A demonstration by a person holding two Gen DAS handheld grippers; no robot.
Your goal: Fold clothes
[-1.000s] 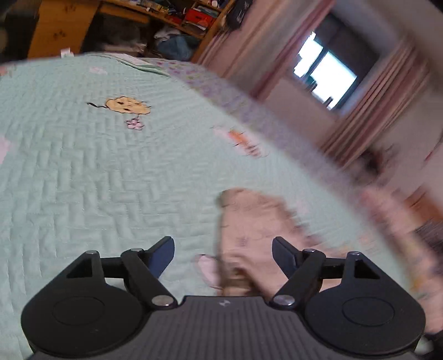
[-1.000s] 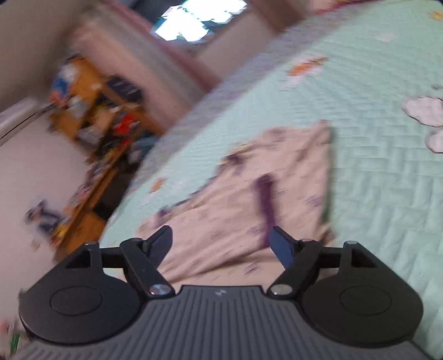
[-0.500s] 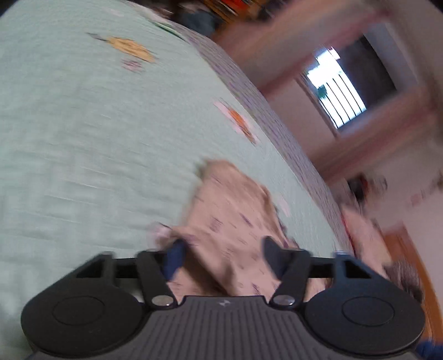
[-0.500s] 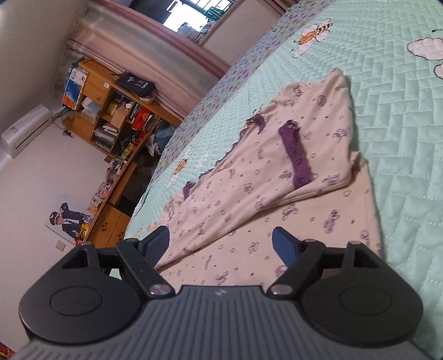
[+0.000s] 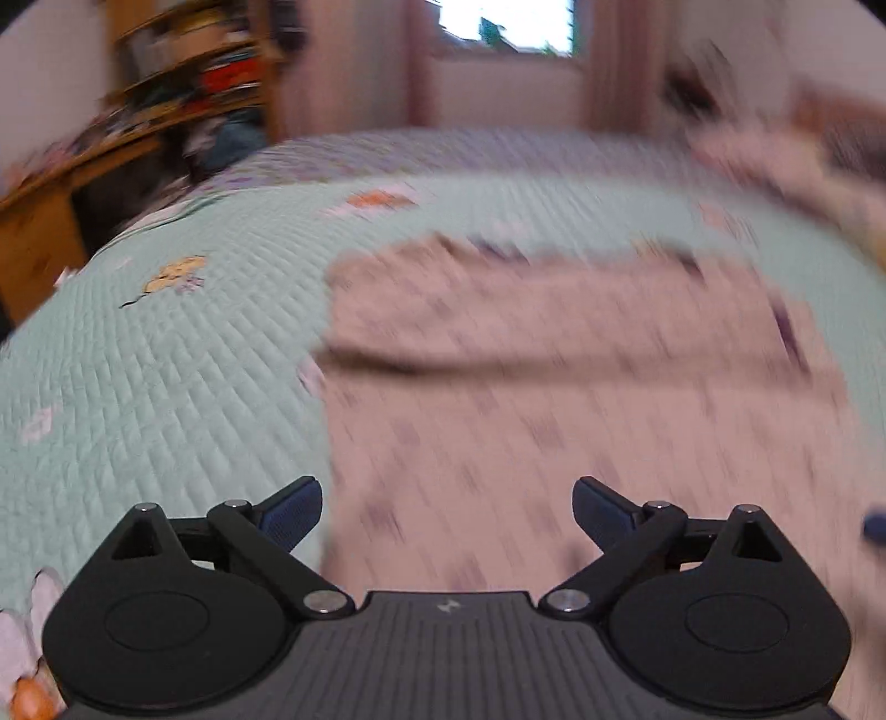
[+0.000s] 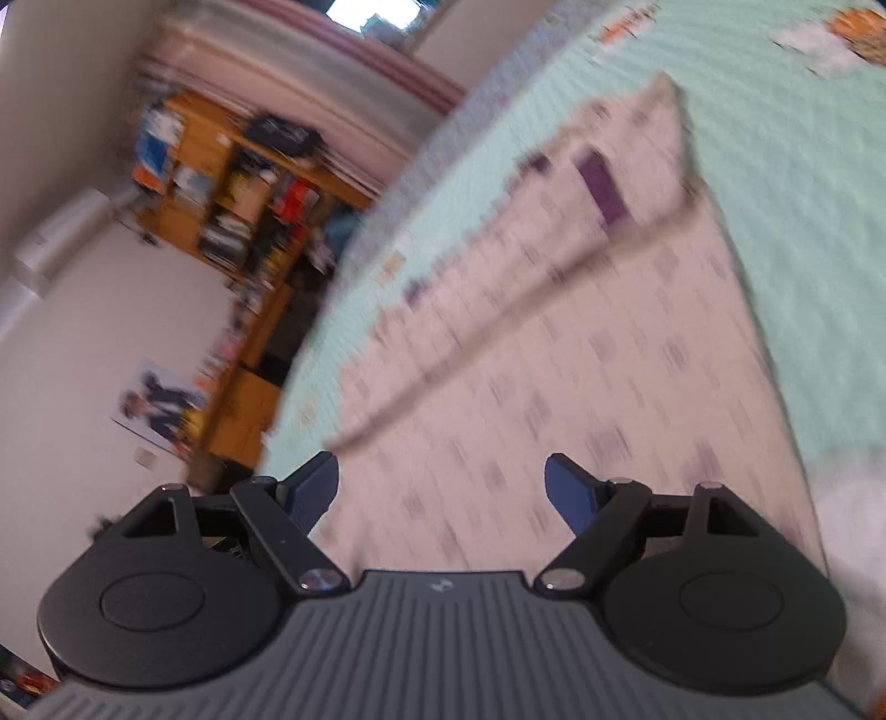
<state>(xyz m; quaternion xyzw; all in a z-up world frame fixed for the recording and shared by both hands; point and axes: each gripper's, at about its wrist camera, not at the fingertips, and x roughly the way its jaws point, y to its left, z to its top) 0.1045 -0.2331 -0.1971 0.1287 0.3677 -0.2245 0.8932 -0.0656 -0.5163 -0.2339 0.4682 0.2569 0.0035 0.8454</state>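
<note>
**Two open grippers held over a half-folded garment on a bed**

A pale pink garment (image 5: 554, 399) with small purple prints is spread flat on a bed covered by a mint-green quilt (image 5: 166, 387). The garment is seen from both wrist cameras, and both views are blurred by motion.

In the left view, the left gripper (image 5: 447, 512) is held low over the near part of the cloth. Its fingers (image 5: 290, 512) are opening and stand wide apart; cloth lies beneath the gap, but nothing is pinched between them. One layer of the garment is laid across the far part, so that a straight fold edge, marked by a dark shadow line, runs from side to side. The cloth appears to be laid down so that this fold can settle flat.

In the right view, the right gripper (image 6: 441, 490) is pointed along the garment (image 6: 554, 360) from its other side. Its fingers (image 6: 567, 490) are also apart, and nothing is gripped. The same folded layer is seen as a raised diagonal edge, with a dark purple patch (image 6: 603, 188) near the far end.

The garment is kept near the bed's edge, probably so both hands can reach it. A judgement: one fold is made, and further folds are likely needed.

Beyond the bed, wooden shelves (image 6: 232, 210) crowded with items, pink curtains (image 5: 603, 61) and a bright window (image 5: 504, 27) are seen.
</note>
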